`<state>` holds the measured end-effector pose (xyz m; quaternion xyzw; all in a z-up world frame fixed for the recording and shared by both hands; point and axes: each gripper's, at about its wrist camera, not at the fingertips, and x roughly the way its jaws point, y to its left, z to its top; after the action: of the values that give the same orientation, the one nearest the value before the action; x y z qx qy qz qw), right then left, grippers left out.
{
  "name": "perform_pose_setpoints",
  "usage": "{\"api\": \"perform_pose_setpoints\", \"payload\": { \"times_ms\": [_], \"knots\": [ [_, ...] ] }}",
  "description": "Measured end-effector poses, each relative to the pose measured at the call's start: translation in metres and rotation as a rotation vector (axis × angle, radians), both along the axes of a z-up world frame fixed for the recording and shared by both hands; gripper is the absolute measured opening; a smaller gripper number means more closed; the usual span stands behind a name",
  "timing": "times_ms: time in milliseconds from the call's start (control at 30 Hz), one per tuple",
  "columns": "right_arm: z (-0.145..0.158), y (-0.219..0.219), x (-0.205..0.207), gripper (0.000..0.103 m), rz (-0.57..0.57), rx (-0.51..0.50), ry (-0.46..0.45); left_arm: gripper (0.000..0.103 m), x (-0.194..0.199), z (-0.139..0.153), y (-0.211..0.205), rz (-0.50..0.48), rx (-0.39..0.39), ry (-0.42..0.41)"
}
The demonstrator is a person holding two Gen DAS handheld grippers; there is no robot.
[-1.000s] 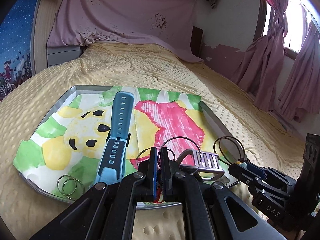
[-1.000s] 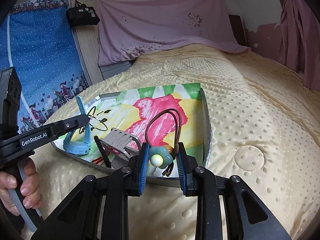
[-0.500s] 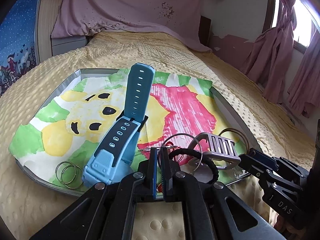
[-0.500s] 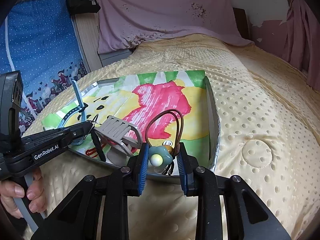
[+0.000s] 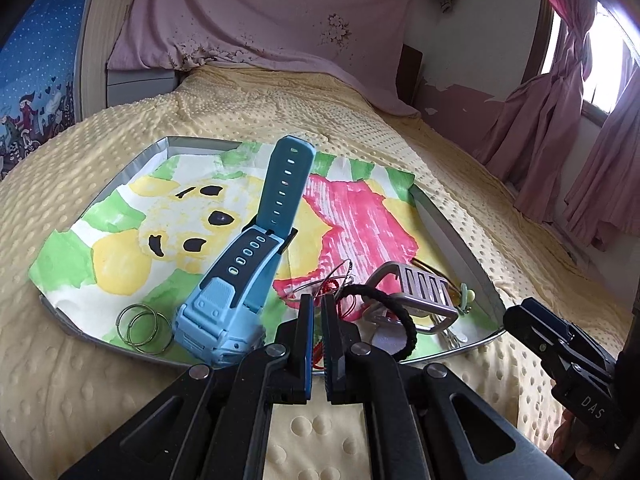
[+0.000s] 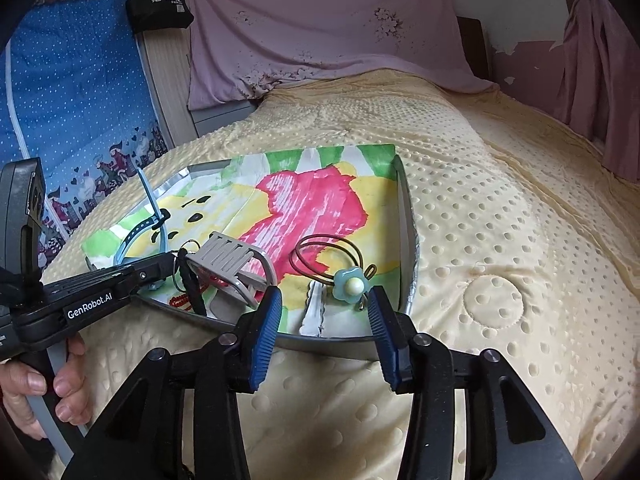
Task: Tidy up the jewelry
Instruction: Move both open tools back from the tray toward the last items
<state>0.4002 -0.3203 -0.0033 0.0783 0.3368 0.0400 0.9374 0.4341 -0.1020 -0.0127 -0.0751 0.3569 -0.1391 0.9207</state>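
Taking the metal tray (image 5: 460,236) as landmark, left to right. Near its left front corner: two thin wire rings (image 5: 140,328), overlapped, flat on the painted paper lining (image 5: 120,248). Just right of those: a chunky blue rubber watch (image 5: 236,292), long axis running from the tray's front edge toward its far edge, strap raised. At the front edge, centre: the left gripper (image 5: 316,332), jaws pressed together on a thin wire hoop with red thread (image 5: 324,286); a black braided hair tie (image 5: 394,320) and a ribbed grey metal clasp (image 5: 416,292) just beside its tips. Toward the tray's right front corner: the brown elastic hair loop with a glossy teal flower bead (image 6: 350,285), lying on the paper, loop pointing away toward the tray's middle, bead nearest the front rim. Straight behind that bead, over the bumpy yellow blanket (image 6: 500,240) outside the rim: the right gripper (image 6: 326,324), jaws opening, nothing pressed between the ribbed blue pads (image 6: 266,340); clearly the nearer tool to the bead. Likely a release just finished; next pick probably from the central cluster.
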Motion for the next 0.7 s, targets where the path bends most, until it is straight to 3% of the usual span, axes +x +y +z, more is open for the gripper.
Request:
{"api": "perform_pose_setpoints", "payload": {
  "times_ms": [267, 367, 433, 500, 600, 700],
  "knots": [
    [0.02, -0.017, -0.032, 0.06, -0.064, 0.036, -0.111, 0.009, -0.018, 0.016, 0.0, -0.001, -0.025, -0.033],
    [0.027, -0.021, -0.045, 0.064, -0.08, 0.04, -0.138, 0.03, -0.029, 0.023, 0.002, 0.009, -0.042, -0.05],
    [0.031, -0.023, -0.052, 0.068, -0.085, 0.046, -0.148, 0.068, -0.038, 0.028, 0.006, 0.033, -0.049, -0.082],
    [0.035, -0.025, -0.06, 0.073, -0.081, 0.055, -0.16, 0.071, -0.049, 0.034, 0.01, 0.044, -0.055, -0.127],
    [0.04, -0.025, -0.072, 0.081, -0.086, 0.051, -0.184, 0.072, -0.058, 0.039, 0.017, 0.048, -0.064, -0.125],
    [0.047, -0.024, -0.086, 0.089, -0.095, 0.056, -0.217, 0.086, -0.073, 0.043, 0.027, 0.066, -0.085, -0.152]
  ]
}}
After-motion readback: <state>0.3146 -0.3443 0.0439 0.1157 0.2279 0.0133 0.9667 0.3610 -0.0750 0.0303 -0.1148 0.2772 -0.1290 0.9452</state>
